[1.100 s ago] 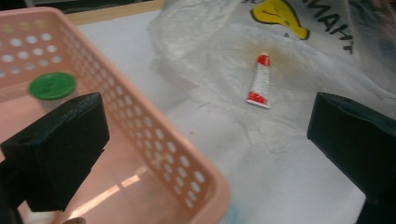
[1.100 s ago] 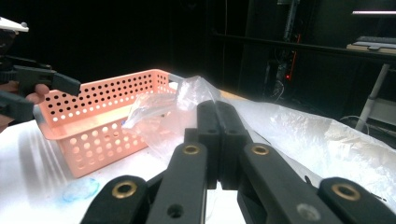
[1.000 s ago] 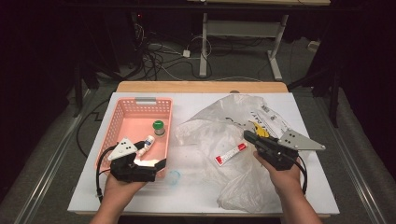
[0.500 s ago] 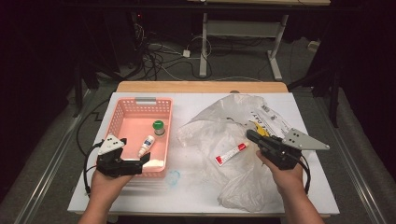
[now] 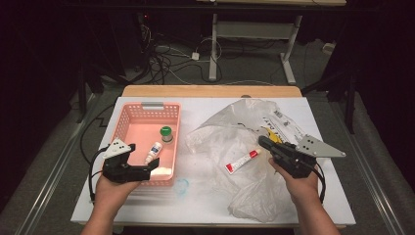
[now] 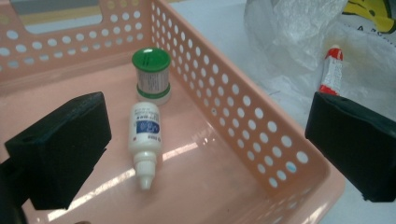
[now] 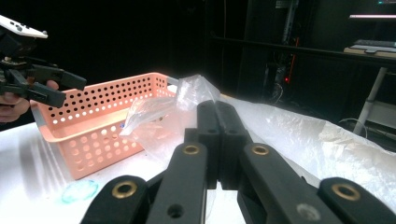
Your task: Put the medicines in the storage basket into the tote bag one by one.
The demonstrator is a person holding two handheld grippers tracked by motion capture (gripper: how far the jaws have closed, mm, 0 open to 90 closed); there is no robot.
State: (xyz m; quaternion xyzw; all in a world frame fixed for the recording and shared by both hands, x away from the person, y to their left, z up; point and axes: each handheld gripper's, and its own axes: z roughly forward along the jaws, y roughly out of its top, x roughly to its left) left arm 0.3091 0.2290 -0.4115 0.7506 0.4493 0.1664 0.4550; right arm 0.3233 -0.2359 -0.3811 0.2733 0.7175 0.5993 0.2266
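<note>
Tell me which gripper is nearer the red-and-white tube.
Right. The right gripper sits just beside the tube on the plastic bag; the left gripper is over the pink basket.

One basket [image 5: 147,128], two bottles [image 5: 167,133] [image 5: 154,152], one tube [image 5: 241,161], one bag [image 5: 235,142].

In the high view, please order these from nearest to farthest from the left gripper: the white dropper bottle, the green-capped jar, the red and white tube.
1. white dropper bottle, in the basket, nearest to the left gripper.
2. green-capped jar, farther back in the basket.
3. red and white tube, on the plastic bag, rightward.
</note>
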